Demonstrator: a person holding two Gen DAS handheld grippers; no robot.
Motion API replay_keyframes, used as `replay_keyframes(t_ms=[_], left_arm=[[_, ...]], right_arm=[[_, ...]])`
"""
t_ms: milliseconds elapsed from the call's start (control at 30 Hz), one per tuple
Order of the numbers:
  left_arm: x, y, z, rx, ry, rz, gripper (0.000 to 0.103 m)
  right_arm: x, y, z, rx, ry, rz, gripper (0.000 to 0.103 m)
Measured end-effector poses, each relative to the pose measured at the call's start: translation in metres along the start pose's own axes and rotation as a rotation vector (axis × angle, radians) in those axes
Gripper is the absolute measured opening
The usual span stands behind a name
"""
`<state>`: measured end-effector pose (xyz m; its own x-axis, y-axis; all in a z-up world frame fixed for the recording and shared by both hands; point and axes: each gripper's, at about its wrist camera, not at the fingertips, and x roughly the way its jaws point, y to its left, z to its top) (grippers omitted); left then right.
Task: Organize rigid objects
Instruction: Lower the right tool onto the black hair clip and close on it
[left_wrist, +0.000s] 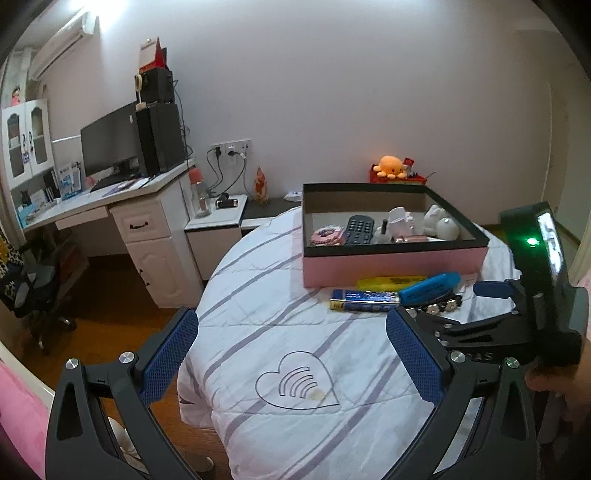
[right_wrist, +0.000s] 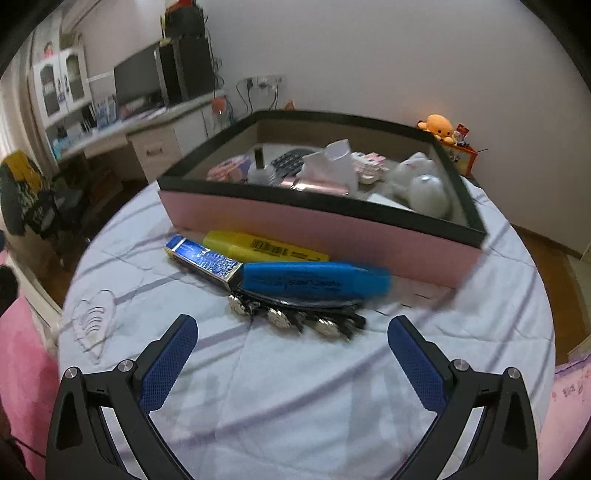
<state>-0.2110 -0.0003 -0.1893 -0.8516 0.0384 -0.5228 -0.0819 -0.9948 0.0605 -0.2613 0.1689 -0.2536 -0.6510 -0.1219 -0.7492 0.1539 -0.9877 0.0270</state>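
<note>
Pink box (right_wrist: 317, 236): on the bed (right_wrist: 295, 387), already holding a remote (left_wrist: 359, 229), white figures and small bits.
Left outside: blue marker (right_wrist: 314, 282), yellow marker (right_wrist: 266, 248), blue foil box (right_wrist: 203, 258), studded black strap (right_wrist: 295, 317), all against the box's front wall.
Progress: partly done, I'd say; four pieces to go.
Blue marker axis: lying flat, parallel to the box front, tapered end toward the right.
Left tongs (left_wrist: 291, 350): released, empty.
Right tongs (right_wrist: 291, 354): released, empty, near the strap.
</note>
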Motion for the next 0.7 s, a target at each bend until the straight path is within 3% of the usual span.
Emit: replay_keyframes(t_ms=[267, 367, 467, 700], left_arm=[[0.023, 0.000, -0.003, -0.014, 0.052, -0.021, 0.103], [0.031, -0.006, -0.004, -0.001, 0.077, -0.035, 0.103], [0.042, -0.014, -0.007, 0.009, 0.104, -0.042, 0.103], [0.069, -0.033, -0.007, 0.015, 0.173, -0.059, 0.103]], right_arm=[[0.031, -0.012, 0.006, 0.064, 0.117, -0.040, 0.103], [0.030, -0.015, 0.003, 0.046, 0.106, -0.021, 0.103], [0.026, -0.023, -0.001, 0.034, 0.091, -0.003, 0.092], [0.004, -0.055, -0.020, 0.025, 0.072, -0.017, 0.092]])
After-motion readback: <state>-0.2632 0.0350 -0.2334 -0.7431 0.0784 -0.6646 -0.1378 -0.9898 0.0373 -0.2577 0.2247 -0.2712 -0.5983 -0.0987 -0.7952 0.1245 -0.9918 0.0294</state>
